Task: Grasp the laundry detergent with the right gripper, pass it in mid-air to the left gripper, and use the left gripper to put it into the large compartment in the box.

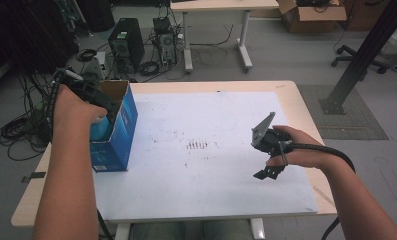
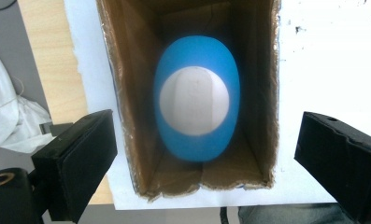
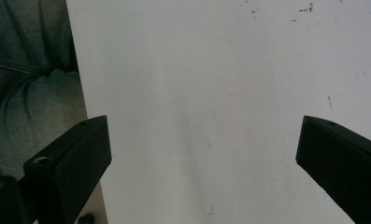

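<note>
A tall blue carton [image 1: 118, 135] with an open top stands at the left edge of the white board [image 1: 201, 185]. Inside it lies a blue oval object [image 2: 197, 140] with a white round face; its blue side shows at the carton's wall [image 1: 100, 129]. My left gripper [image 1: 106, 107] hangs over the carton's mouth. In the left gripper view it [image 2: 206, 126] is open, its jaws wide on either side of the brown cardboard walls [image 2: 127, 93], touching nothing. My right gripper [image 1: 268, 172] hovers low over the board's right half and points down. It [image 3: 204, 126] is open with bare white board between its jaws.
The board lies on a pale wooden table [image 1: 296, 95]. Behind the table stand computer towers [image 1: 126, 42], cables, another table [image 1: 216, 30] and a cardboard box [image 1: 311, 15]. A black post [image 1: 366, 55] rises at the right. A white cloth [image 2: 10, 121] lies left of the table.
</note>
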